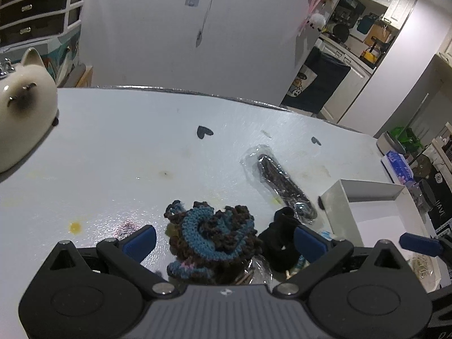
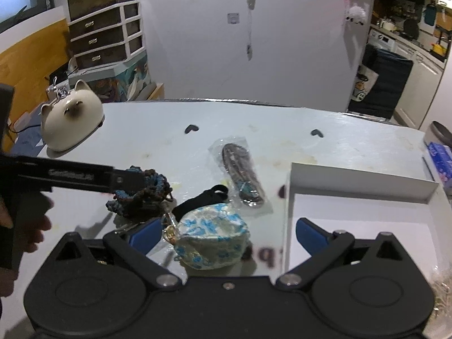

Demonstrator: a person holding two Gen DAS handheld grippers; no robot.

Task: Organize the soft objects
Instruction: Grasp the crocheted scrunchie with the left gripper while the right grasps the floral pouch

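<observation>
Your left gripper [image 1: 224, 240], fingers spread, straddles the crocheted scrunchie [image 1: 210, 236] near-centre on the surface [image 1: 118, 147]. Right gripper [image 2: 230, 236], fingers spread, straddles the blue-patterned pouch [image 2: 212, 236]. Risk: snagging the black band [image 2: 202, 199] alongside.

The left gripper [image 1: 223, 240] is pointing steeply downward at the bottom centre of its frame, jaws spread wide. The right gripper [image 2: 226, 236] is angling down likewise, jaws apart. A hand [image 2: 25, 226] is gripping at the left edge.
</observation>
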